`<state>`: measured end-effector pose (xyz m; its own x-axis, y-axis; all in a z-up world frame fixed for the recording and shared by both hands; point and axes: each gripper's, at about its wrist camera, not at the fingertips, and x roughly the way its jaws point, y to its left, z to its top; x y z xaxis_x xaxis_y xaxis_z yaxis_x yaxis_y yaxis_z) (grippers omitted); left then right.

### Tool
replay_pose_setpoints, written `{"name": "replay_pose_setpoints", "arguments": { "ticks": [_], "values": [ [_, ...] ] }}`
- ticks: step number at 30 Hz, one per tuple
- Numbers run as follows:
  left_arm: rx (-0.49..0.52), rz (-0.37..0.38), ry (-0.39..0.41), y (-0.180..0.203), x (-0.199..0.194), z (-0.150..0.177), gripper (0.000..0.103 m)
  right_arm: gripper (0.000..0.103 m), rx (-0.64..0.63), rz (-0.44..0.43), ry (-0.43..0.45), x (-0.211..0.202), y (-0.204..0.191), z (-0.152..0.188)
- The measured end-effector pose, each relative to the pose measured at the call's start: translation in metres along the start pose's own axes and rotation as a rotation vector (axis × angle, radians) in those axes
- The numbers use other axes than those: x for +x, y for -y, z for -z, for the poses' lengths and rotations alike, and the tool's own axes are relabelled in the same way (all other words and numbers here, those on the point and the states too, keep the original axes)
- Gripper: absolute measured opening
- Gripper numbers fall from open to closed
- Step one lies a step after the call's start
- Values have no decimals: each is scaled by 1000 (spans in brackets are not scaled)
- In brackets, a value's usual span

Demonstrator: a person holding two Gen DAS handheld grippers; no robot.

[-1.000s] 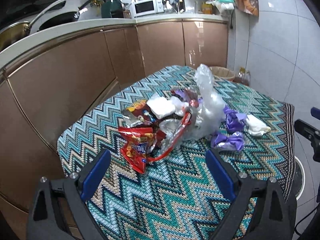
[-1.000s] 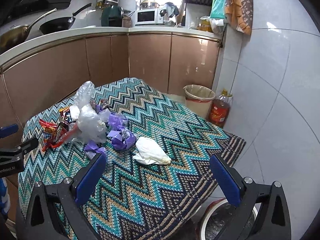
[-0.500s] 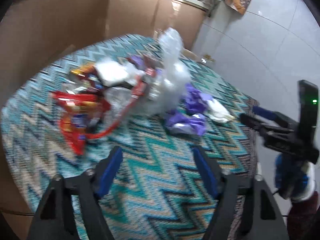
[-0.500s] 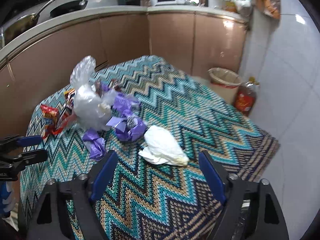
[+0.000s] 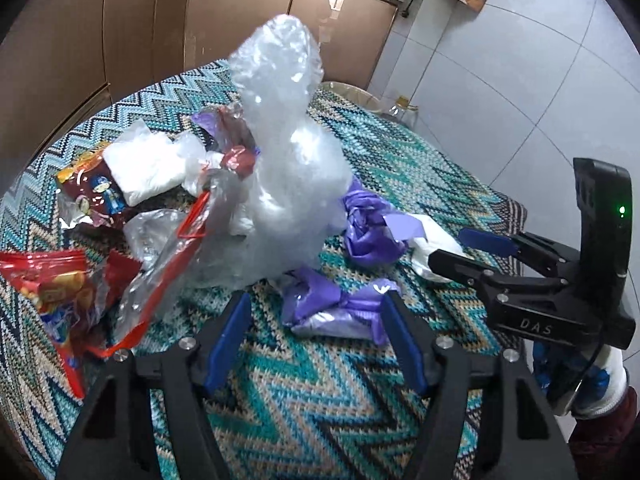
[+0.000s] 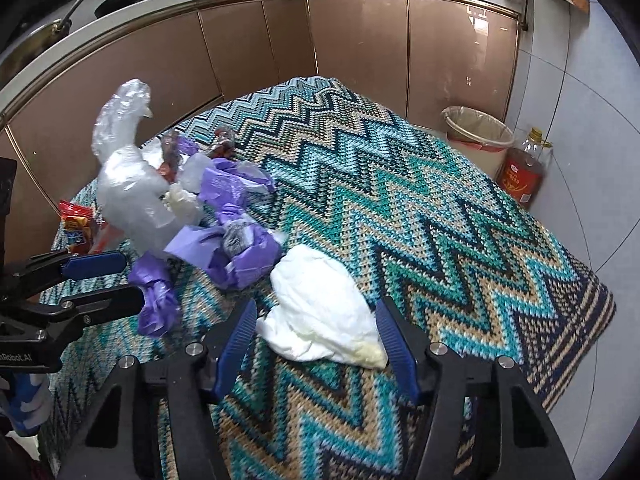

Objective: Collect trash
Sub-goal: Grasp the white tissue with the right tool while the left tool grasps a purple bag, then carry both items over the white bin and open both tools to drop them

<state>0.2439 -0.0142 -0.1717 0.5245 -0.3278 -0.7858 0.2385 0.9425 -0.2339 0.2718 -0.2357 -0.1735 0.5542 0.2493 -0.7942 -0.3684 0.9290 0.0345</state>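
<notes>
Zigzag-knit surface (image 6: 460,216) carries litter. Left tongs (image 5: 316,320), no longer closing, straddle a purple wrapper (image 5: 332,312), pads apart. Right tongs (image 6: 316,324), just closing, flank a white tissue wad (image 6: 320,308), not gripping.

left gripper (image 5: 316,316): black frame, blue pads, silver screws | right gripper (image 5: 460,250): black, white "DAS" lettering (green light on its upright block) | blue-and-white glove (image 5: 600,376), dark red sleeve (image 5: 604,436)

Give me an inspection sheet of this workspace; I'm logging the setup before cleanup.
Surface: zigzag-knit cloth covers the table.
Job's things: white wad, purple wrapper, clear plastic bag, red snack packets.
Clutter: nothing seen.
Grippers: left gripper open around the purple wrapper; right gripper closing in around the white wad, pads not pressing.
Cables: thin one by the right gripper.
Surroundings: lined bin, oil bottle, cabinets.
</notes>
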Motion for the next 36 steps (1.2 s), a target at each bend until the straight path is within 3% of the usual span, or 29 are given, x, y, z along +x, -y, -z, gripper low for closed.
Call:
{"name": "replay_pose_setpoints", "arguments": {
  "ticks": [5,8,15,20,21,28,32,36],
  "values": [
    [6,3,-14,6,13,1,57,54,-8,6,-20,10,5,-1],
    [22,8,-14,12,15,2,47,45,-3,4,-30,14,8,0],
    [25,-9,-9,17,12,6,37,14,17,4,-14,9,14,4],
    [42,-14,13,19,-4,11,32,12,25,1,43,-17,13,8],
    [44,-14,21,21,-9,12,24,12,30,-1,61,-26,13,11],
    [108,18,75,44,-45,14,24,12,92,24,151,-89,26,38],
    [179,68,94,76,-59,13,24,12,145,79,184,-127,49,66],
    [275,151,73,128,-57,10,24,13,224,171,161,-152,84,107]
  ]
}}
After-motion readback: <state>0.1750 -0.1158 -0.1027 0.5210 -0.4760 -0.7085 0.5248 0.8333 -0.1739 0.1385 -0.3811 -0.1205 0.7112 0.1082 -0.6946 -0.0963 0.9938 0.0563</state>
